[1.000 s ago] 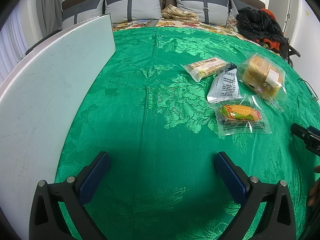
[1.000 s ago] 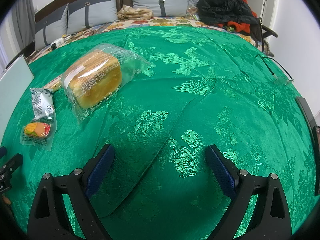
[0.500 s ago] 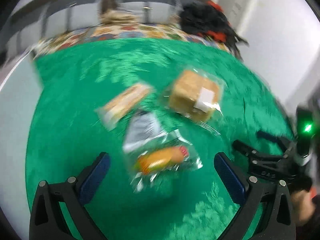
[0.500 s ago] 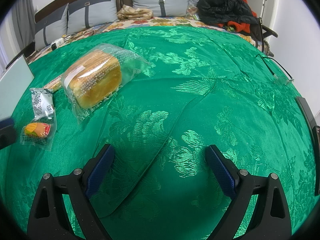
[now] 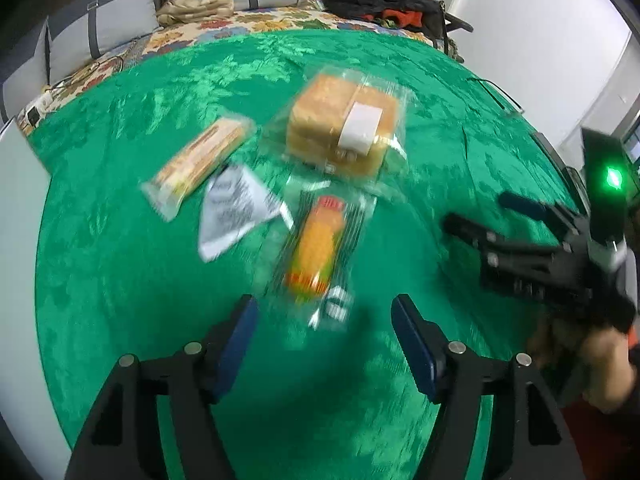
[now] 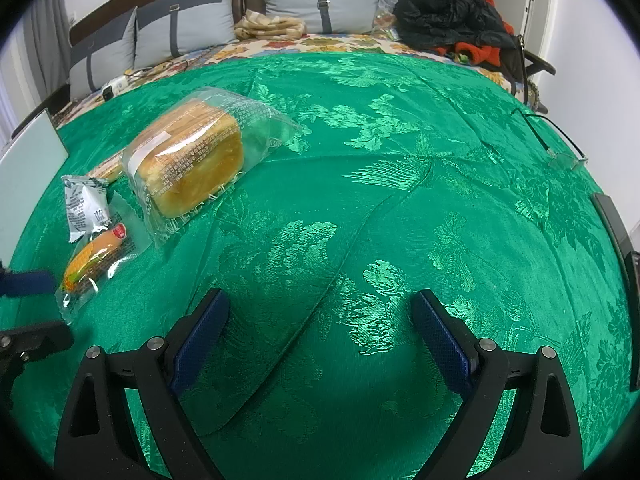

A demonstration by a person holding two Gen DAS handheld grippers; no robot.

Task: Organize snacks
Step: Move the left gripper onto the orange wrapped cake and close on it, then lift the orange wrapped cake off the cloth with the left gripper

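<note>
Lying together on the green brocade cloth (image 6: 360, 208), four wrapped snacks form a loose cluster toward the left side of the bed. The bagged bread loaf (image 6: 192, 160) sits farthest back, its clear wrapper spreading out around it; in the left wrist view the same loaf (image 5: 344, 124) shows a white label on its top face. Just in front of it lies the corn-print snack packet (image 5: 318, 250), an orange-yellow roll in clear film, its far end close to the bread bag's edge, though motion blur hides whether the wrappers overlap. Beside that packet lies the silver-white sachet (image 5: 236, 204), printed with small dark text, and next to the sachet lies the long tan bar in clear wrap (image 5: 200, 160), angled away toward the pillows. The left gripper (image 5: 324, 320) hovers just short of the corn packet's near end with its blue-padded fingers spread apart and nothing between them; the packet's corner sits in line with the gap. The right gripper (image 6: 320, 320) hangs over bare cloth well to the right of the snacks, its fingers likewise wide apart and empty. A white board (image 6: 28, 184) stands at the left edge of the bed, and dark clothing (image 6: 448, 16) is heaped near the grey pillows (image 6: 320, 0) at the headboard.
</note>
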